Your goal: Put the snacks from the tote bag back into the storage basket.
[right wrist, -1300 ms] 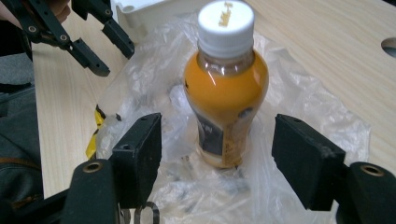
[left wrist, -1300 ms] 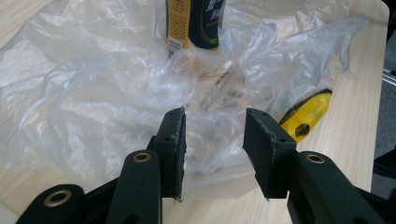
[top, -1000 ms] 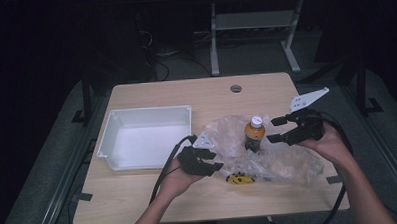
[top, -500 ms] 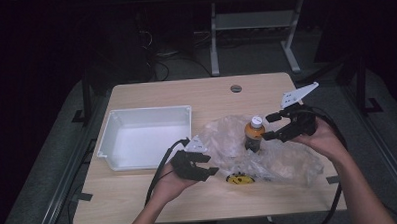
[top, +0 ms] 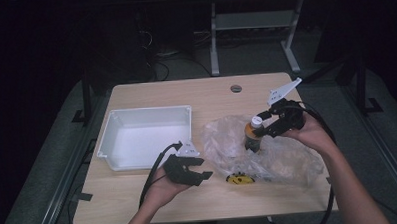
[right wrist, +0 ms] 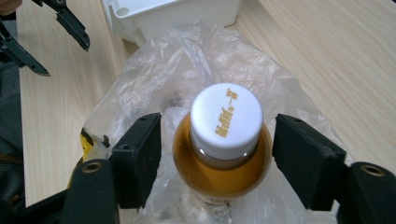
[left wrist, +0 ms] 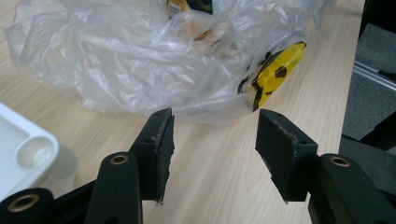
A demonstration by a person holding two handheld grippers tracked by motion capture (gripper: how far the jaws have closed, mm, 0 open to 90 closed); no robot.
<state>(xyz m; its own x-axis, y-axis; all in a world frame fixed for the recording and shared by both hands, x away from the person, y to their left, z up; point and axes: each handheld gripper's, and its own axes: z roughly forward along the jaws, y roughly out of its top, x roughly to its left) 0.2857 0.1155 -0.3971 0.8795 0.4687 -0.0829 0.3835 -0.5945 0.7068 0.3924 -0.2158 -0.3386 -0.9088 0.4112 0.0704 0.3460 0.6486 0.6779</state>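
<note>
The bottle (right wrist: 221, 154) of amber drink stands upright between the jaws of my right claw (right wrist: 217, 158), which have just been closing, but the pads sit clear of it on both sides. It rises out of the crumpled plastic bag (top: 283, 159) on the tabletop (top: 151, 93). My left claw (left wrist: 212, 144) has been widening, nothing between its jaws, the bag's edge just ahead.

Both tools are matte black plastic. The left tool (top: 201, 170) and the right tool (top: 263, 123) each carry a pale grey triangular plate on top and trail a black cable. The jaw pads look rough-edged, with brass-ringed pivot holes below. Forearms are bare, no sleeves.
</note>
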